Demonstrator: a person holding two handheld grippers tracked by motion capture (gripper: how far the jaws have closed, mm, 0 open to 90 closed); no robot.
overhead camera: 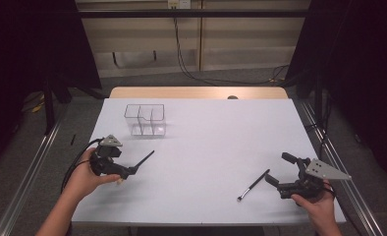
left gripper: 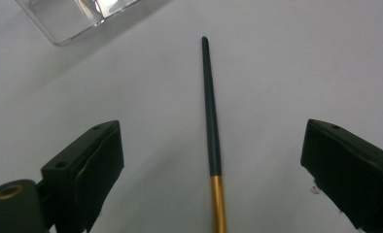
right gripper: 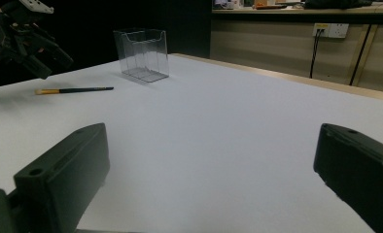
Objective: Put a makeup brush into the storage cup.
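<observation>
A slim dark brush (left gripper: 210,102) with a gold ferrule lies on the white table (overhead camera: 206,137), between the wide-apart jaws of my left gripper (left gripper: 211,141); neither pad touches it. From above, my left gripper (overhead camera: 125,171) hovers over that brush (overhead camera: 145,158) at the left of the table, and it stands open. A second dark brush (overhead camera: 254,185) lies at the right, just left of my right gripper (overhead camera: 279,168). My right gripper (right gripper: 214,150) is open with nothing between its jaws. A clear compartment holder (overhead camera: 145,119) stands empty at the back left.
The right gripper view shows the clear holder (right gripper: 143,53) far off, the first brush (right gripper: 78,90) flat on the table, and the left gripper (right gripper: 29,43) above its gold end. The table's far wooden edge (overhead camera: 196,92) borders grey floor and hanging cables.
</observation>
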